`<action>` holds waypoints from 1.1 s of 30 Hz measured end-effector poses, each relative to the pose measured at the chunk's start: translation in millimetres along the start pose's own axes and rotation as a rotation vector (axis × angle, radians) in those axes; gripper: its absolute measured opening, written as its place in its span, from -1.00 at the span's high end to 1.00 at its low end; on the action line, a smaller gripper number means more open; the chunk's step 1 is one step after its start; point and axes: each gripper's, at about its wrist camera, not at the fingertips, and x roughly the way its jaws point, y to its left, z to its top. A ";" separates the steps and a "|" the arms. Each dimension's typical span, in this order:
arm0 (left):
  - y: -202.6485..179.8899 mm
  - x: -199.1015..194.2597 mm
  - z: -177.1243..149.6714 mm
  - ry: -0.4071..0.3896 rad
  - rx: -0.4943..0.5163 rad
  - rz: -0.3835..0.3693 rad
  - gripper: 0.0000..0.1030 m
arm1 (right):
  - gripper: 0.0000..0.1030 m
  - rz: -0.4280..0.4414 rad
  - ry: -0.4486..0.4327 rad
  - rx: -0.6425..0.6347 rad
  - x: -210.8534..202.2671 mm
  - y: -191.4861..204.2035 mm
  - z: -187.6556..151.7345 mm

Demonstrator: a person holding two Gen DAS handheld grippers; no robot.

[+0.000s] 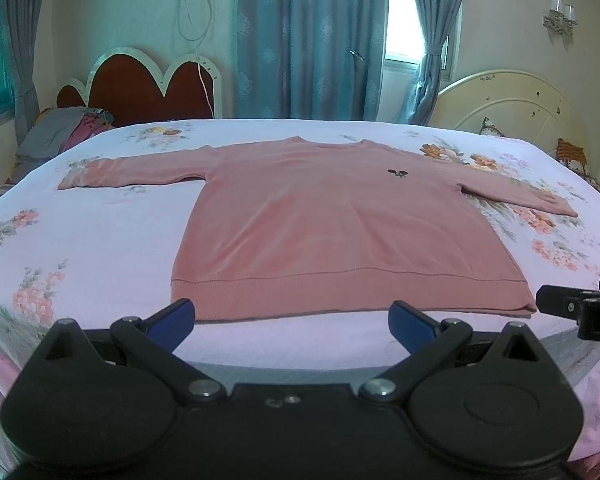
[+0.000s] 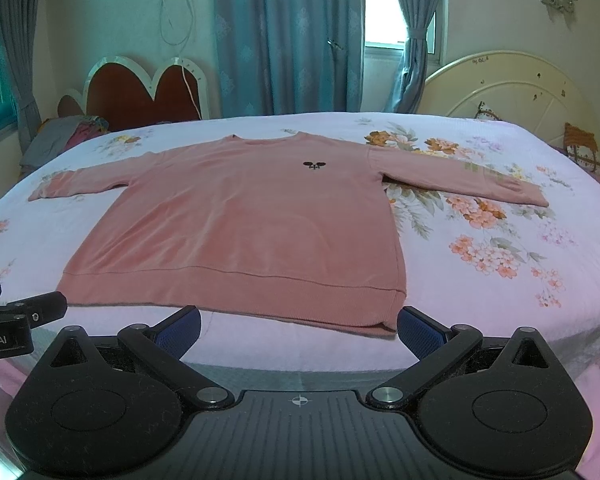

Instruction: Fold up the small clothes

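A pink long-sleeved sweater (image 1: 332,220) (image 2: 240,232) lies flat and face up on the bed, both sleeves spread out sideways, with a small black emblem (image 2: 314,165) on its chest. Its ribbed hem faces me. My left gripper (image 1: 292,318) stands open just short of the hem, nothing between its blue pads. My right gripper (image 2: 298,326) is also open, level with the hem's right corner and holding nothing. Each gripper shows at the edge of the other's view.
The bed carries a white floral sheet (image 1: 80,240) (image 2: 500,300). A grey and pink pile of cloth (image 1: 68,132) lies at the far left. A cream headboard (image 2: 512,84) stands far right, a red scalloped headboard (image 1: 148,88) and blue curtains (image 1: 312,40) behind.
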 end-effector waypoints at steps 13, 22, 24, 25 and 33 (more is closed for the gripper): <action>0.8 4.4 -1.3 0.012 -0.009 0.002 -0.99 | -1.00 -0.005 0.010 -0.002 3.2 0.5 0.0; 1.6 5.5 -1.6 0.012 -0.013 0.006 -0.99 | -1.00 -0.004 0.011 -0.001 3.2 0.7 0.1; 1.9 5.7 -1.7 0.011 -0.012 0.005 -0.99 | -1.00 -0.005 0.010 -0.001 3.2 0.9 -0.1; 1.8 5.6 -1.5 0.012 -0.012 0.005 -0.99 | -1.00 -0.004 0.011 -0.002 3.2 0.7 0.1; 1.8 5.4 -1.9 0.010 -0.012 0.003 -0.99 | -1.00 -0.007 0.010 -0.001 2.9 -0.2 -0.1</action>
